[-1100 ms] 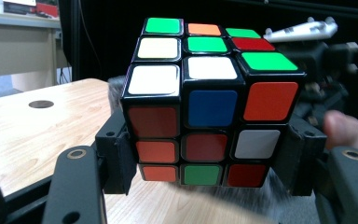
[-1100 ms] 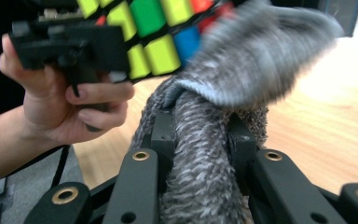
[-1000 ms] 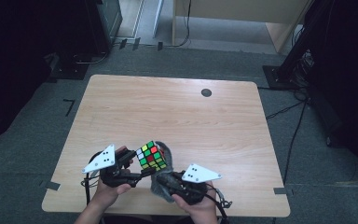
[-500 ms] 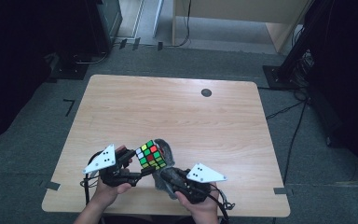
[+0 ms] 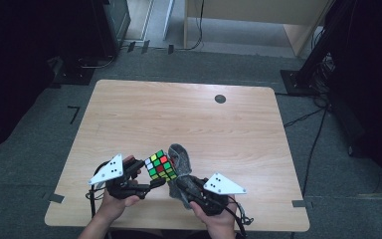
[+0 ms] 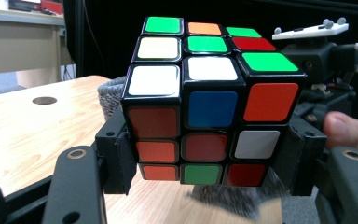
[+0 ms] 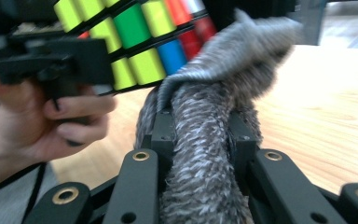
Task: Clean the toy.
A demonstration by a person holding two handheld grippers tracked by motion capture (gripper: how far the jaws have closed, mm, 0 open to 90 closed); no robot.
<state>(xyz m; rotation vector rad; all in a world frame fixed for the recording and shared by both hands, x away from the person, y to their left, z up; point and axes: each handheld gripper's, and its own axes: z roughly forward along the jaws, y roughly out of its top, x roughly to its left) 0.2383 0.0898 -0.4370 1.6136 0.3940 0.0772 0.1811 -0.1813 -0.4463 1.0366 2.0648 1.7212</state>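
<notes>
The left gripper [image 5: 151,180] clamps 1 multicoloured plastic puzzle cube [image 5: 161,165], held above the near edge of the light wooden surface [image 5: 189,119]. The right gripper [image 5: 179,185] grips 1 grey fuzzy cloth [image 5: 180,155] pressed against the cube. Wiping looks underway; several faces likely remain.

One puzzle cube [image 5: 160,165], one grey cloth [image 5: 181,155] and one wooden table [image 5: 189,119] are there, with one dark round mark [image 5: 220,98] on the tabletop. Two grippers are counted, a left gripper [image 5: 146,177] and a right gripper [image 5: 175,183], plus two hands
</notes>
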